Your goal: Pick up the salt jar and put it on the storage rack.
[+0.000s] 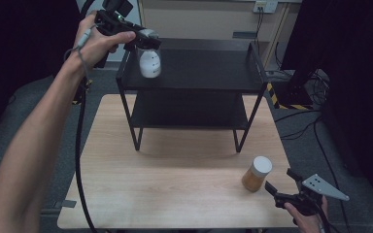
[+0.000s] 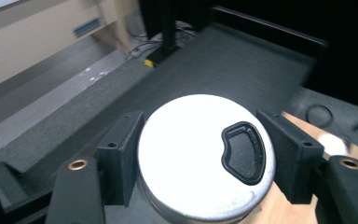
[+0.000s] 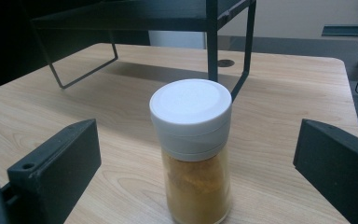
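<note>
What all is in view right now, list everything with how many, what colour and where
White shaker with silver lid: one, white body, held above the left end of the rack's top shelf.
Spice jar: one, orange-brown powder, white cap, standing on the table near its front right.
Shelf rack: one, black, two tiers, at the back of the table.
Table: one, light wood.
Cables: several, black, on the grey floor to the right.
Left gripper: one, black, shut on the shaker's lid.
Right gripper: one, black, jaws open, just right of the spice jar, not touching it.
</note>
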{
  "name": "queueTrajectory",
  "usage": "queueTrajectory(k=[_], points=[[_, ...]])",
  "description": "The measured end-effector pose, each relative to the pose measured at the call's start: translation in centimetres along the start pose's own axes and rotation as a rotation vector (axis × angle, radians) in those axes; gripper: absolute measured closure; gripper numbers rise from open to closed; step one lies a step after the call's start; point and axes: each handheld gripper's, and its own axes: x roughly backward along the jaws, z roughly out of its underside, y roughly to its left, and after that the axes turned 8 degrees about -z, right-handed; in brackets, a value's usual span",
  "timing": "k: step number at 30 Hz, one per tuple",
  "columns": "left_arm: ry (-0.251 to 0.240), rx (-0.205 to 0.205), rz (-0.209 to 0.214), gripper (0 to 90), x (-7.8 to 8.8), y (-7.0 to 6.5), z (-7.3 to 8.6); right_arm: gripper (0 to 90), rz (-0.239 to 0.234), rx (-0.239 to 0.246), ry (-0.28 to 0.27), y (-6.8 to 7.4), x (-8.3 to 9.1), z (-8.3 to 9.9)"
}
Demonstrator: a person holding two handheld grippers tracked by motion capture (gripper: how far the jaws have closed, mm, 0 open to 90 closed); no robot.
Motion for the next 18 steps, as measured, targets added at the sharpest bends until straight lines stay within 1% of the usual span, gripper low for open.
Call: queueTrajectory(k=[2, 4, 8, 10, 14, 15, 18], points=[[0.012, 0.026, -0.038, 33.4, -0.9, 0.0, -0.3, 1.1, 0.003, 0.000, -0.001, 0.0, 0.0, 0.0], [0.014, 0.042, -0.069, 33.4, -1.6, -0.2, -0.4, 1.1, 0.008, 0.000, -0.005, 0.0, 0.1, 0.1], [0.008, 0.077, -0.101, 33.4, -2.8, -0.2, -0.2, 1.1, 0.011, -0.007, -0.008, 0.0, 0.3, 0.1], [0.012, 0.080, -0.106, 33.4, -3.2, -0.1, -0.1, 1.1, 0.011, -0.007, -0.011, -0.1, 0.3, 0.2], [0.021, 0.088, -0.101, 33.4, -4.0, 0.2, 0.0, 1.1, 0.017, 0.000, -0.017, 0.0, 0.4, 0.2], [0.022, 0.081, -0.103, 33.4, -4.1, 0.2, 0.0, 1.0, 0.018, -0.002, -0.022, 0.0, 0.5, 0.2], [0.022, 0.082, -0.104, 33.4, -4.4, 0.2, 0.1, 0.9, 0.021, -0.004, -0.024, 0.0, 0.5, 0.3]])
